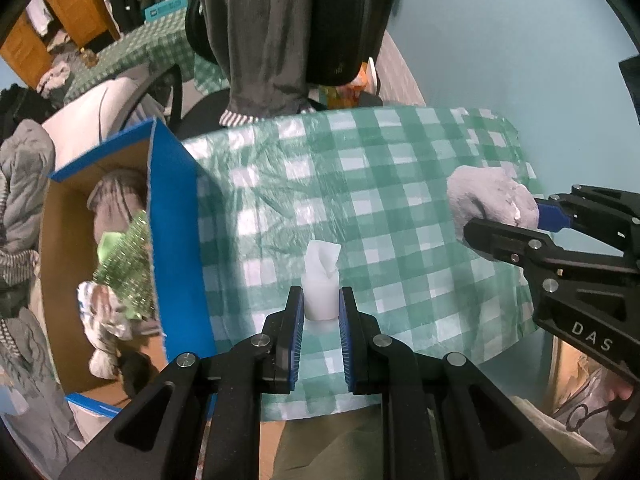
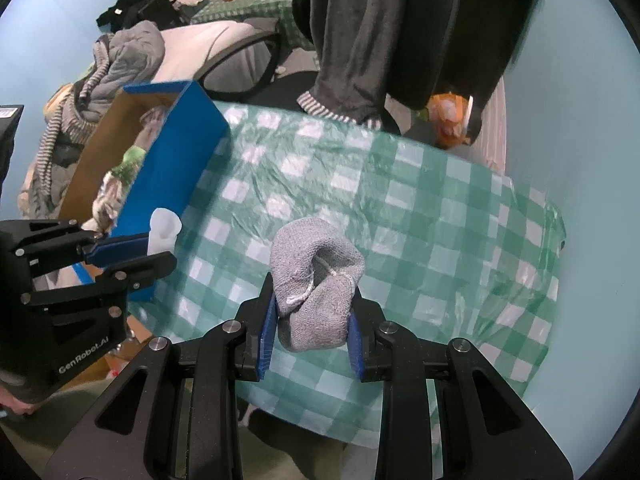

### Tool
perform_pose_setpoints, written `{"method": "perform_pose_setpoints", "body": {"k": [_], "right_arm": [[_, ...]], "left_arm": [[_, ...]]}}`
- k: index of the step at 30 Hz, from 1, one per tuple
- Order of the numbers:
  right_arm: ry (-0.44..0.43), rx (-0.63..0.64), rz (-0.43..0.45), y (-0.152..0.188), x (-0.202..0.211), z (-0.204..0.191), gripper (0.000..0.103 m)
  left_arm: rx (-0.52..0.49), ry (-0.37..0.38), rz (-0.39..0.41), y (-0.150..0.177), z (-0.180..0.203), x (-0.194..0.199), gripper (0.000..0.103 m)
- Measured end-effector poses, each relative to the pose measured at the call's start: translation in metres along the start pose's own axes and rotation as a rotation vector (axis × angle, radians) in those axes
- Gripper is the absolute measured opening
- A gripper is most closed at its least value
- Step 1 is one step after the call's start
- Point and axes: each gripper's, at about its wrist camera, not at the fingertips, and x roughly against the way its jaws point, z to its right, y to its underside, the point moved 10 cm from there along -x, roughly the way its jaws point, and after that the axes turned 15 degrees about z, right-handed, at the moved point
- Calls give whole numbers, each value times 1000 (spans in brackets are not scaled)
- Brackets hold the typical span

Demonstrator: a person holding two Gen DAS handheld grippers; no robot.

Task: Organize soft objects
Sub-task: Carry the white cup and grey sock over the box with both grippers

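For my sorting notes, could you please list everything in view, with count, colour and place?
rolled white cloth: one, white, clamped in the left gripper above the table
grey sock bundle: one, grey, clamped in the right gripper above the table
box: one, blue outside and brown inside, at the table's left edge
soft items in the box: several, grey, white and shiny green, inside the box
tablecloth: one, green and white check, covering the table
chair: one, black, behind the table, with dark grey clothing hung on it
left gripper: one, black with blue pads
right gripper: one, black with blue pads
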Motion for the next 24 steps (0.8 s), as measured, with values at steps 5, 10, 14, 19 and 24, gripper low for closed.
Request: {"method": "perform_pose_setpoints", "body": {"k": [5,10,14,19,24], "right_arm": [[-7,8,26,-16,6,-9,29],[-10,21,48,-32,11,-19,29],[-18,35,64,-46,12,-30,29],[-31,52,79,-61,10,-43,29],[-53,75,86,-76,2,-64,29]], "left_arm": [[-15,-9,34,-14,-6,13,17],[-14,-18,52,-22,-15,20,17],[-6,-20,63,-27,-26,24,17],[12,-27,70,-28,-44,27,17],[43,-41,74,-27,-68,30,17]]}}
